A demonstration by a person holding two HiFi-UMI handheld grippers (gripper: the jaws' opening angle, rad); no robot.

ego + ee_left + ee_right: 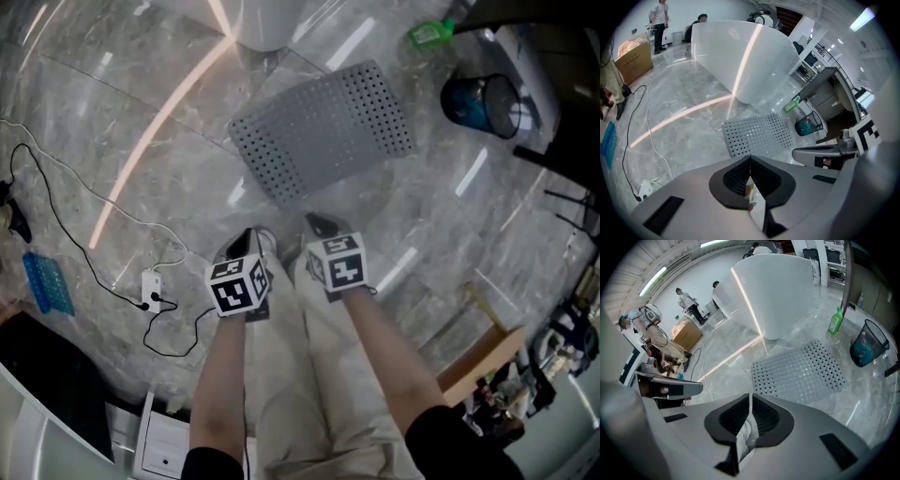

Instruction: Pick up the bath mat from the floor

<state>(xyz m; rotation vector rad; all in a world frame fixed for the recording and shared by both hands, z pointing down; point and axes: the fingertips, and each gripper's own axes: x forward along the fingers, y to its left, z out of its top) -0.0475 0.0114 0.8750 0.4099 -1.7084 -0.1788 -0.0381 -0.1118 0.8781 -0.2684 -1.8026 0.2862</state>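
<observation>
Left gripper (246, 236) and right gripper (321, 225), jaws together, empty, angle down toward flat bath mat (323, 129) ahead, probably to reach its near edge.

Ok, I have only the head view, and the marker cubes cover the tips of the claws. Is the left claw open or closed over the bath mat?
Observer: Closed. In the left gripper view the left claw has its jaws together at the tips, and nothing is between them.
Operator: And the right one, please?
Observer: The right claw is also shut and empty, as the right gripper view shows.
Operator: Are other people in the room? I cannot see so far.
Observer: Yes. The left gripper view shows a person standing far off, near a cardboard box.
</observation>
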